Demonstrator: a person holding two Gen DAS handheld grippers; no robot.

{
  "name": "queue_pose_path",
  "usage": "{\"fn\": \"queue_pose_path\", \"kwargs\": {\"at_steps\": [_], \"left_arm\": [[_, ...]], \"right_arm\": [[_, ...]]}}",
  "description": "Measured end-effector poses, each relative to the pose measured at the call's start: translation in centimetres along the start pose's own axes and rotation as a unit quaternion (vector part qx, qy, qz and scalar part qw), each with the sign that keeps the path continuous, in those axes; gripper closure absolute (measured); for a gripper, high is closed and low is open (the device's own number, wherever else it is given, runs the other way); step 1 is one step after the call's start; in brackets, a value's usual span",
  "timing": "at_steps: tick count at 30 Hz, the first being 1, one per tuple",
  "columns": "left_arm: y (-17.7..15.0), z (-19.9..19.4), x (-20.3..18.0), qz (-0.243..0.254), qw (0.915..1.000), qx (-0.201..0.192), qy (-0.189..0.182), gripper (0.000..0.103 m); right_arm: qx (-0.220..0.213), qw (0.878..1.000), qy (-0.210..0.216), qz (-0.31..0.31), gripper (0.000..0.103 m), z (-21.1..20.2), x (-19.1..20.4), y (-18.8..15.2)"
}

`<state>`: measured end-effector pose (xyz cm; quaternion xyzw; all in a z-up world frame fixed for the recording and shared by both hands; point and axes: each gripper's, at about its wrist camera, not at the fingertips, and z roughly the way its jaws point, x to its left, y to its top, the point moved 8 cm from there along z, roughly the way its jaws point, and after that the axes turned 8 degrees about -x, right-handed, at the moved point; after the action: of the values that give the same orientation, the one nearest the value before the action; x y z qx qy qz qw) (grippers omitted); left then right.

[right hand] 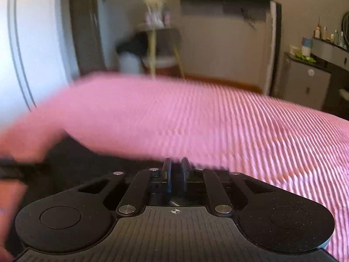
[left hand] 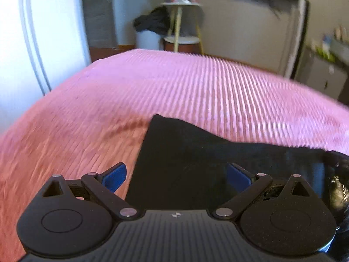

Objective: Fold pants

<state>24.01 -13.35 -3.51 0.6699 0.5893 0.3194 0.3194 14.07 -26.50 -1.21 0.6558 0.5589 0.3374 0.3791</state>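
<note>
Black pants lie on a pink ribbed bedspread, with one pointed corner toward the bed's middle. My left gripper is open just above them. Its blue pads stand wide apart, the left one over the bedspread and the right one over the dark cloth. In the right wrist view my right gripper is shut, its dark fingers almost together with nothing seen between them. The pants show there as a dark patch to its left, at the near edge of the blurred bedspread.
Beyond the bed stand a white bin draped with dark cloth and a small round side table. A white wardrobe is at the left. A grey cabinet with bottles is at the right. A blurred hand is at the left edge.
</note>
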Motion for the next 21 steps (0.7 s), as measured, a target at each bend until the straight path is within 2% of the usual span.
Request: {"fn": "queue_pose_path", "kwargs": {"at_steps": [2,4,7,10,12,14,17,19,21], "left_arm": [[-1.5,1.7,-0.7,0.021,0.9994,0.027,-0.003,0.004],[-2.6,2.5,-1.0,0.04,0.9991,0.013,-0.005,0.004],[-3.6,2.6,-1.6,0.077,0.997,-0.006,0.009,0.004],[-3.3,1.8,-1.3,0.06,0.998,0.017,0.012,0.004],[-3.3,0.5,-0.5,0.037,0.9987,0.035,-0.004,0.004],[-3.7,-1.3,0.2,0.017,0.9989,0.028,-0.033,0.004],[-5.4,-4.6,0.5,0.005,0.998,0.012,-0.062,0.004],[-7.1,-5.6,0.1,0.012,0.9971,0.018,-0.073,0.004],[-8.7,-5.5,-0.6,0.036,0.9971,0.023,-0.062,0.004]], "right_arm": [[0.023,1.0,0.0,-0.017,0.103,1.8,-0.6,-3.1],[-0.003,1.0,0.012,-0.013,0.103,1.8,-1.1,-4.7],[-0.008,1.0,0.024,0.009,0.103,2.0,-1.4,-4.8],[-0.008,0.999,0.034,0.016,0.103,1.7,-1.8,-3.8],[0.007,0.997,0.05,0.064,0.1,-0.1,-2.8,-3.1],[-0.006,0.993,0.057,0.101,0.081,-3.5,-3.9,-2.8],[-0.031,0.985,0.086,0.147,0.076,-9.6,-5.3,-4.0],[-0.011,0.982,0.091,0.163,0.077,-11.5,-5.9,-6.2],[0.038,0.985,0.073,0.15,0.073,-11.3,-6.1,-8.7]]}}
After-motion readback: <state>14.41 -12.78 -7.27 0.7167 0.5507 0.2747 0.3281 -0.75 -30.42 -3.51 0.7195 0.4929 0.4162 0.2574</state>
